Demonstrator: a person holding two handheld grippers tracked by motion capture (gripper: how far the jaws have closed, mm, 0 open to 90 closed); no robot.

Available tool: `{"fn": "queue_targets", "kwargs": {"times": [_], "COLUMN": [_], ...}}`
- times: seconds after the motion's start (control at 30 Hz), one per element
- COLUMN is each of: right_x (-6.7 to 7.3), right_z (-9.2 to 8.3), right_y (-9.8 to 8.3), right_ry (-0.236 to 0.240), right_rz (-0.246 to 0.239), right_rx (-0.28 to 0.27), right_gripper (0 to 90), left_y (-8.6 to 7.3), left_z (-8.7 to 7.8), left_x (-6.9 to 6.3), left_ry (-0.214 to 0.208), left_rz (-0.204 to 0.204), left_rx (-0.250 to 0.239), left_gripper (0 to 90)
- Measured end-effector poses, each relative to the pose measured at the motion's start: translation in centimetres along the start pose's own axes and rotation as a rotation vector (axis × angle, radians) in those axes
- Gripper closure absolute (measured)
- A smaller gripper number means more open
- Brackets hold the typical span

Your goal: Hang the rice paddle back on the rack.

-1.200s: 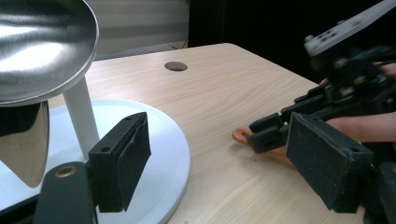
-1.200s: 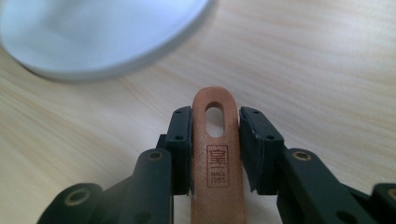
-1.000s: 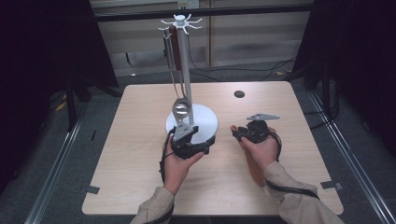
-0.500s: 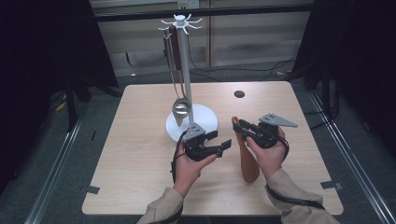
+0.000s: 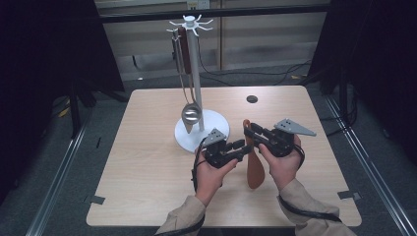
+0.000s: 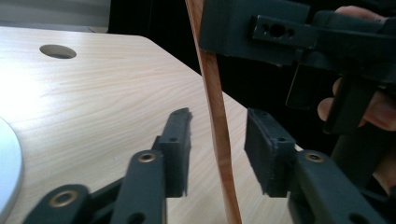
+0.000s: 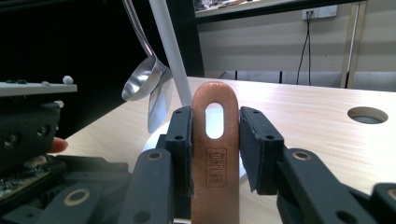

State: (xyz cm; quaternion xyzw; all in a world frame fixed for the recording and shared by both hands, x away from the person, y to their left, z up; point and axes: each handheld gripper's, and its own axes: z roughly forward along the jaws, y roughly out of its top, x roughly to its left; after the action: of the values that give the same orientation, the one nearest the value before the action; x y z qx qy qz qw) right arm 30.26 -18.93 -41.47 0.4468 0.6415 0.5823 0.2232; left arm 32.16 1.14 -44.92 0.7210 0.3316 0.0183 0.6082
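1. High view: wooden spatula point(image 5: 255, 164) at about 5 o'clock from the rack base point(image 5: 212, 124), blade end toward the person, hole end up near the right gripper point(image 5: 250, 132). Right gripper is clamped on the spatula's handle end. Left gripper point(image 5: 239, 147) sits just at 9 o'clock of the spatula, jaws pointing toward 3 o'clock at the handle. Utensil rack point(image 5: 193, 73) stands at 12 o'clock of the hands on the table point(image 5: 147, 162); a metal ladle point(image 5: 191, 113) and another utensil hang on it. Round hole point(image 5: 252, 99) in the tabletop at 1 o'clock of the hands.

2. Left gripper view: spatula handle point(image 6: 215, 116) runs near upright between the two pads point(image 6: 268, 154), seen edge-on. Jaws have just been closing, but a gap shows on both sides of the handle; not gripping yet. The right gripper point(image 6: 299, 32) and fingers point(image 6: 378, 109) at 1–2 o'clock, holding the handle higher up. Table hole point(image 6: 58, 51) at 10 o'clock.

3. Right gripper view: spatula's handle end point(image 7: 215, 149) with its slot, upright, clenched tight between both pads point(image 7: 182, 144). Ladle bowl point(image 7: 142, 81) at 11 o'clock beside the white pole point(image 7: 170, 56). Left gripper body point(image 7: 28, 130) at 9 o'clock. Table hole point(image 7: 367, 115) at 3 o'clock.
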Motion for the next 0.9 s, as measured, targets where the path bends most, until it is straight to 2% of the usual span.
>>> {"fn": "queue_targets", "kwargs": {"times": [0.37,0.6,0.77,0.83,0.9], "right_x": [0.4,0.6,1.0,1.1,1.1], "right_z": [-0.1,0.1,0.4,0.3,0.2], "right_y": [0.5,0.4,0.5,0.6,0.6], "right_ry": [0.01,0.006,0.017,0.019,0.013], "right_rz": [0.009,0.022,-0.009,-0.022,-0.03], "right_rx": [-0.02,-0.017,-0.031,-0.038,-0.043], "right_gripper": [66.1,66.0,65.2,55.1,49.3], "left_y": [0.0,0.1,0.4,0.7,0.9], "left_z": [-0.1,-0.3,-0.8,-1.2,-1.6], "left_x": [0.1,0.2,0.3,0.6,0.8], "left_ry": [-0.018,-0.006,-0.008,-0.012,0.003], "left_rz": [-0.036,-0.059,-0.07,-0.08,-0.073], "left_rx": [-0.018,-0.002,-0.005,-0.024,-0.028], "left_gripper": [81.2,83.1,83.2,83.1,83.1]}}
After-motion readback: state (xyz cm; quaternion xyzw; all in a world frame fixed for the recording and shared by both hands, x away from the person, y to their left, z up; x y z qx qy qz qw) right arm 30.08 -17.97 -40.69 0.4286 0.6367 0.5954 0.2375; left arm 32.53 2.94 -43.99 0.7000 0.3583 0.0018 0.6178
